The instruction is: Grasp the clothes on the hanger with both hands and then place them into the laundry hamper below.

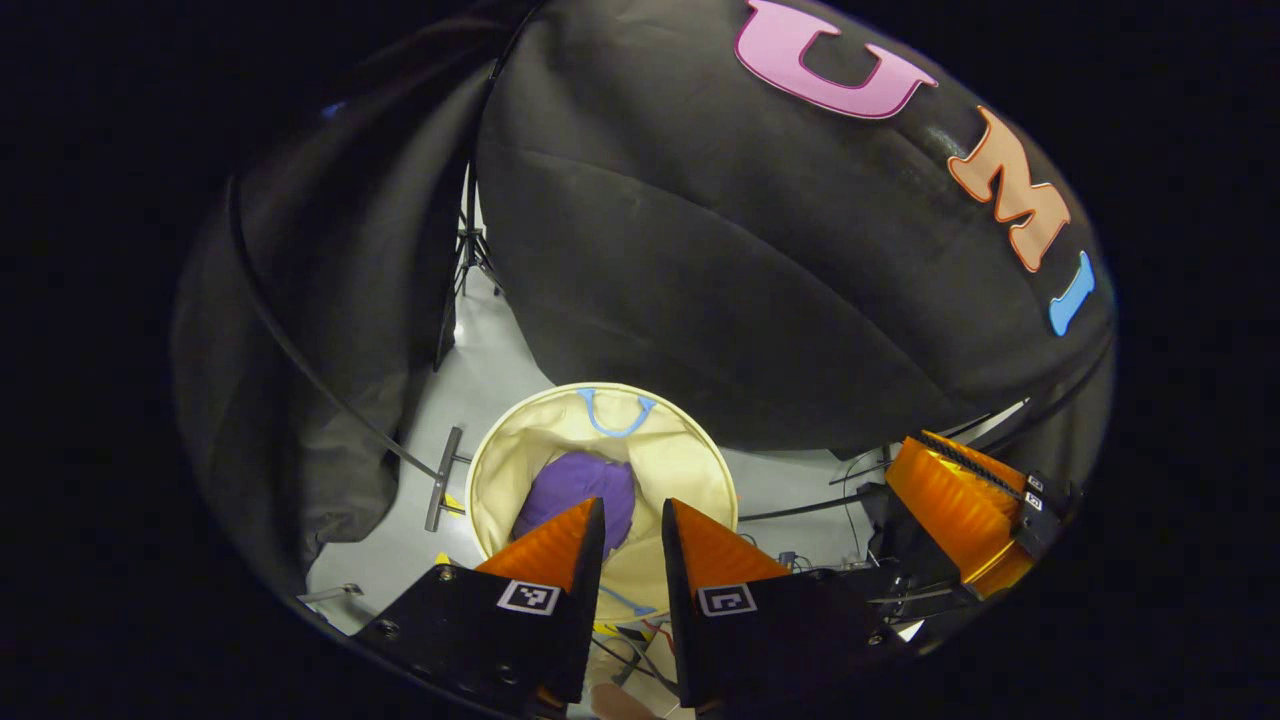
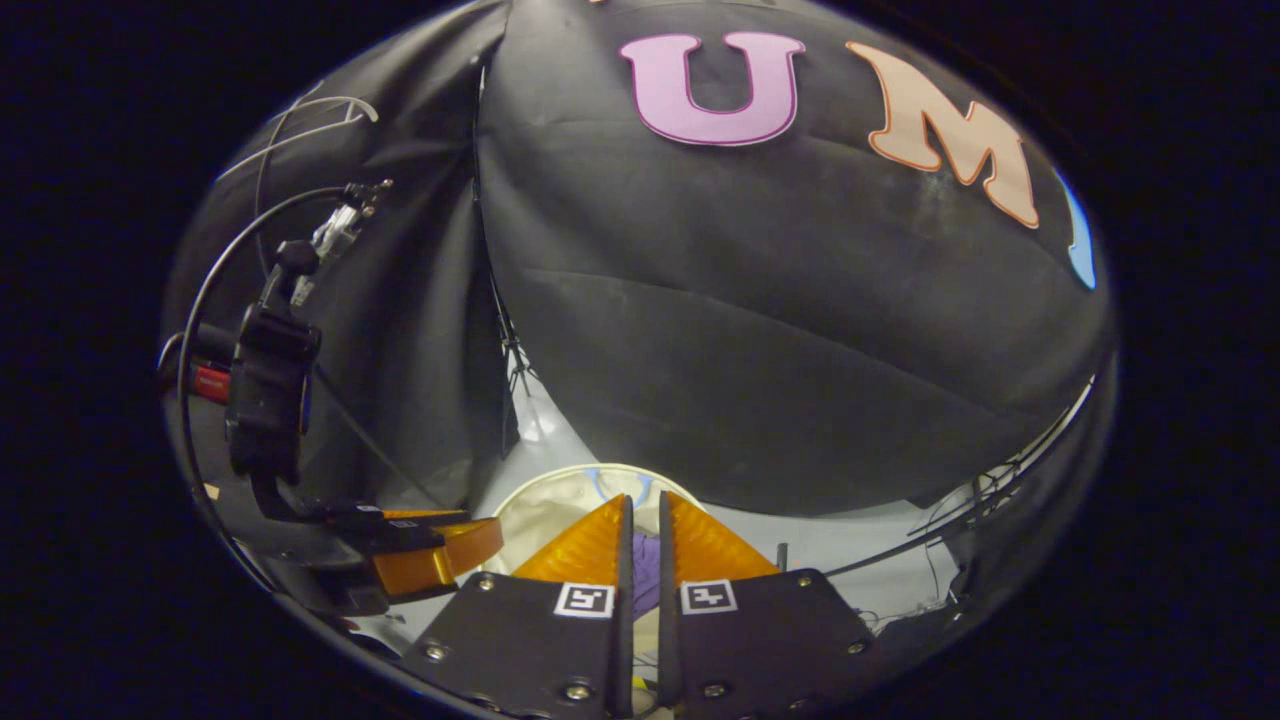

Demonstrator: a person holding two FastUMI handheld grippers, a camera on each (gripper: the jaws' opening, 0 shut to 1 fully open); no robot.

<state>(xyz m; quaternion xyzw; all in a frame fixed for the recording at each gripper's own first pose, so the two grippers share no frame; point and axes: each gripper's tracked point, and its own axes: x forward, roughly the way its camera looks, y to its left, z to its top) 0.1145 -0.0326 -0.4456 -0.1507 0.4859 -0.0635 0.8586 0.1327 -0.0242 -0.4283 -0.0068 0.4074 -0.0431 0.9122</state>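
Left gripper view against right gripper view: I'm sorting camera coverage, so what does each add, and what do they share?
The left gripper view adds most of the purple garment lying bunched inside the hamper, and a metal bar on the floor beside it. The right gripper view adds a black cable looping over the left claw. Both share the cream laundry hamper with its blue handle.

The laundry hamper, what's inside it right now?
A bundled purple garment lies inside the cream laundry hamper, below its blue handle. The left gripper covers part of the garment and the hamper's near side, so anything there can't be seen.
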